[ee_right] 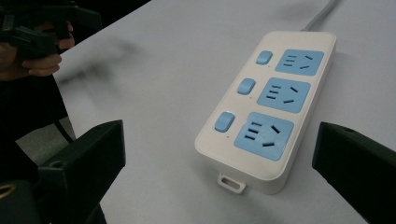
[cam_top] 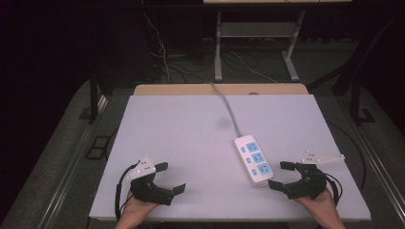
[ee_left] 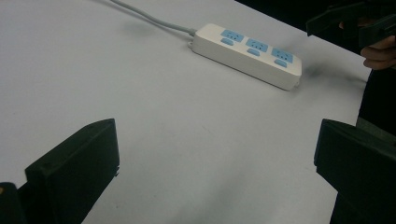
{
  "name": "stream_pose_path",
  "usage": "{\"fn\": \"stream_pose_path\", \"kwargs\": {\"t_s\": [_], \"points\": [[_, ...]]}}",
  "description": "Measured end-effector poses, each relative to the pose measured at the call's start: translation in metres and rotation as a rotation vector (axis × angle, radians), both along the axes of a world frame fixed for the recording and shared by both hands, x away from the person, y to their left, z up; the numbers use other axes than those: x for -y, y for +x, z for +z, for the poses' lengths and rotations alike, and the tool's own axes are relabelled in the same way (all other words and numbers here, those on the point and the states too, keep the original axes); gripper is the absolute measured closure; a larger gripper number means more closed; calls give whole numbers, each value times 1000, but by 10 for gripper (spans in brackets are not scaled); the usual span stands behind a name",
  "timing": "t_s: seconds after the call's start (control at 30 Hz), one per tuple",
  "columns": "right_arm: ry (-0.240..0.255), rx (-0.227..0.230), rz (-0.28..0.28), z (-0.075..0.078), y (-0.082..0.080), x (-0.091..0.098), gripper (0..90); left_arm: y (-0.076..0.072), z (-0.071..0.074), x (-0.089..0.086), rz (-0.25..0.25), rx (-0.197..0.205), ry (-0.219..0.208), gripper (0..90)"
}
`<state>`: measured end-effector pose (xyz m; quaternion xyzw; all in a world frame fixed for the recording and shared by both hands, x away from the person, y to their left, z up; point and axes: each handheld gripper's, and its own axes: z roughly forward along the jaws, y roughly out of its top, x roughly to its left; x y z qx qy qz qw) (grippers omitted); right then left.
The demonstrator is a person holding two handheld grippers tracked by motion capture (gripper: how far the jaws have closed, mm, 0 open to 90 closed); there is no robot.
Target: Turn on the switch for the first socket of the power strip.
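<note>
Both hands come in from the bottom edge of the high view, low over the white table [cam_top: 191,143]. The left gripper [cam_top: 169,177], at lower left, points right toward the middle, its jaws spread wide with nothing between them. The right gripper [cam_top: 282,175], at lower right, points left, its jaws also spread and empty, their tips just beside the near end of the one power strip [cam_top: 253,159]. The strip lies right of centre, its cord [cam_top: 228,107] running to the upper edge. It has three blue sockets and three blue switches [ee_right: 224,121]; no writing is legible.
</note>
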<state>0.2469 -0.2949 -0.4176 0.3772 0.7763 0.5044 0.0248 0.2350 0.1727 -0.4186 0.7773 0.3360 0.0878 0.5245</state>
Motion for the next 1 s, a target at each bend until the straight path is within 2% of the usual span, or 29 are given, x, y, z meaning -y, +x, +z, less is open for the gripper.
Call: {"fn": "stream_pose_path", "kwargs": {"t_s": [0.6, 1.0], "points": [[13, -22, -5, -1, 1, 4, 22, 1, -1, 0, -14, -11, 5, 0], [-2, -36, -15, 2, 0, 4, 22, 1, -2, 1, -23, -17, 9, 0]]}}
